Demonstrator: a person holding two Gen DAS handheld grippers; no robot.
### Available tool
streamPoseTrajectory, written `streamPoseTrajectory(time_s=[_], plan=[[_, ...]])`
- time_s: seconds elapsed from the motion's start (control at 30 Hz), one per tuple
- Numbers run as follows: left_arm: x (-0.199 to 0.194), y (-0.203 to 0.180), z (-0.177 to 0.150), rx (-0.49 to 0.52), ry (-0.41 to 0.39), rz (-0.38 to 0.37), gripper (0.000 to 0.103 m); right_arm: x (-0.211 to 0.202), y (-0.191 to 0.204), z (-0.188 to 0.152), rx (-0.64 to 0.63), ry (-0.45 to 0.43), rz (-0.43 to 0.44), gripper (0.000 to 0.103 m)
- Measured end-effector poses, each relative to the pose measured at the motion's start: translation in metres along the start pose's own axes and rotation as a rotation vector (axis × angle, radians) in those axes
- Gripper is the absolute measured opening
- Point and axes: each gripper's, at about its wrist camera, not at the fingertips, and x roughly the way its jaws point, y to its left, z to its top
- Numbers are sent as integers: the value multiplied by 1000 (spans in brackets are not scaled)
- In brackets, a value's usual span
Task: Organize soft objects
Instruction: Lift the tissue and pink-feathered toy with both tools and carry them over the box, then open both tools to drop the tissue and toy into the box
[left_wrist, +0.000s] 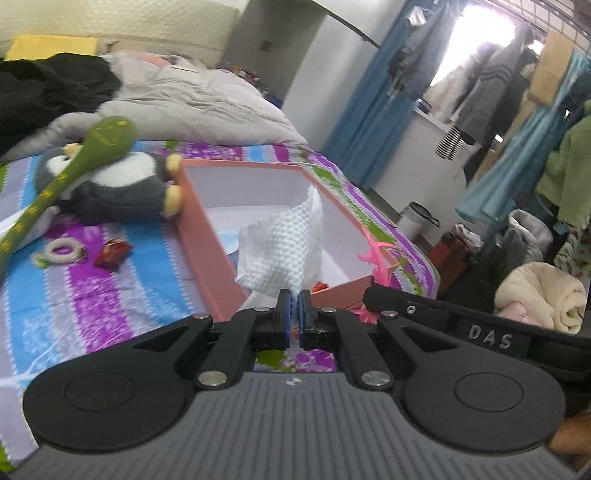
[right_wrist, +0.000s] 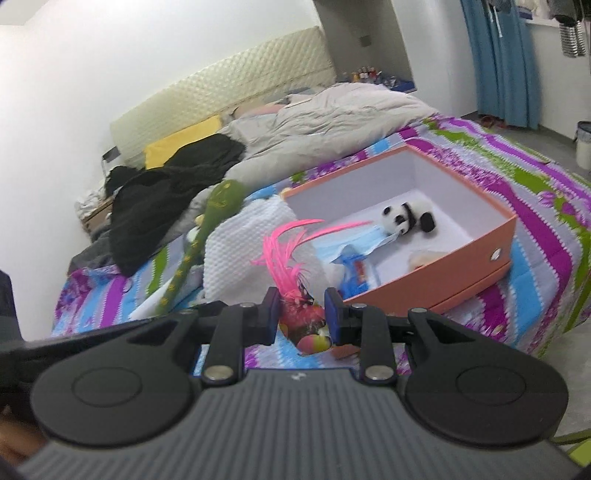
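While the white dimpled cloth (left_wrist: 282, 240) hangs pinched in the fully closed left gripper (left_wrist: 294, 301) above the near corner of the orange box (left_wrist: 207, 236), the right gripper (right_wrist: 301, 301) clamps a pink-feathered toy (right_wrist: 295, 258) (jaws partly apart), just before that box, where a small panda (right_wrist: 404, 218) lies.
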Motion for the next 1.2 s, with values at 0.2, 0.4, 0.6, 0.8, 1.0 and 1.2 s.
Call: streamPoseTrajectory(time_s=[0.2,0.4,0.6,0.8,1.0,1.2], plan=[[49,-8,42,21,39,-21,5,37,-17,28,-56,-5,-64,30],[104,-13,84,60,91,17,5,80,-31,65,-66,34,-96,30],[164,-6,105,49,192,53,5,125,-51,87,-61,112,-152,30],[214,7,111,61,297,103,5,164,-80,93,-21,237,-191,30],[236,16,114,30,379,93,5,180,-96,92,-30,293,-217,31],[237,20,114,16,400,108,32,177,-103,88,-33,303,-205,55]])
